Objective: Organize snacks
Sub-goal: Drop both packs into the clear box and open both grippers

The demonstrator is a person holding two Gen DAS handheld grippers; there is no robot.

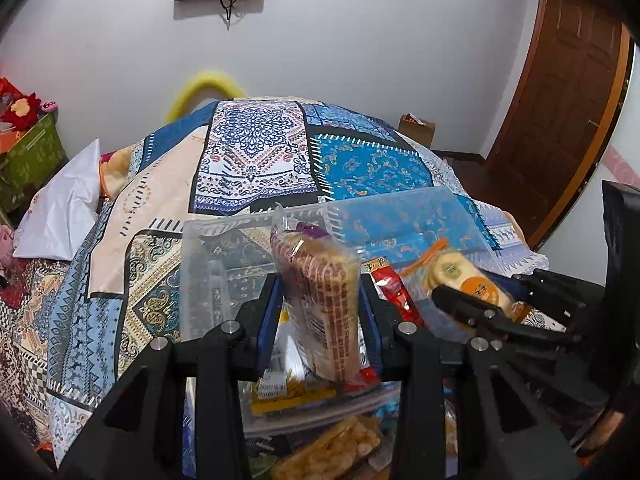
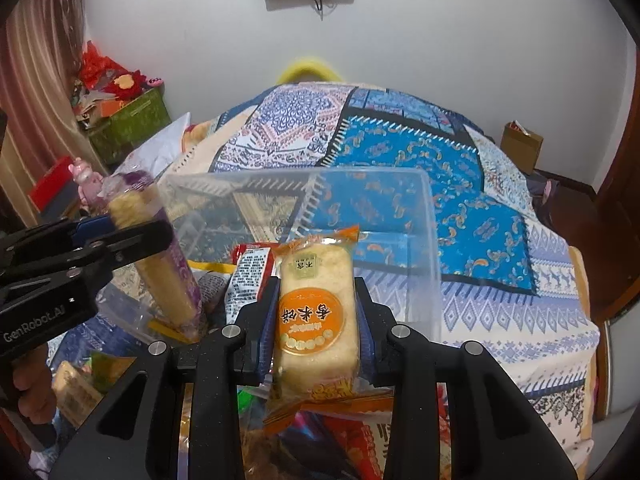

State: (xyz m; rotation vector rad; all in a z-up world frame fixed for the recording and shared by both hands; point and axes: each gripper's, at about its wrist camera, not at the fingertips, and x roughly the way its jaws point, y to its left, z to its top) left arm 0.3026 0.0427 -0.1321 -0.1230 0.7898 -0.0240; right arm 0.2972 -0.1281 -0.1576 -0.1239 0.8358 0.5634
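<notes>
We saw our left gripper [image 1: 320, 320] clamping a long wafer pack [image 1: 324, 304] upright, right gripper [image 2: 316, 320] clamping a rice cracker pack [image 2: 316, 312] lengthwise, before the clear bin's [image 2: 434, 248] open rim.

Both views are evenly and fairly brightly lit by soft indoor light; only faint shadows are cast on the white wall [image 1: 360, 60]. Strong fisheye bending is seen toward the dark-vignetted corners. Glare is carried by the clear plastic container [image 2: 360, 216], and slight blur is noted nearest the lens.
</notes>
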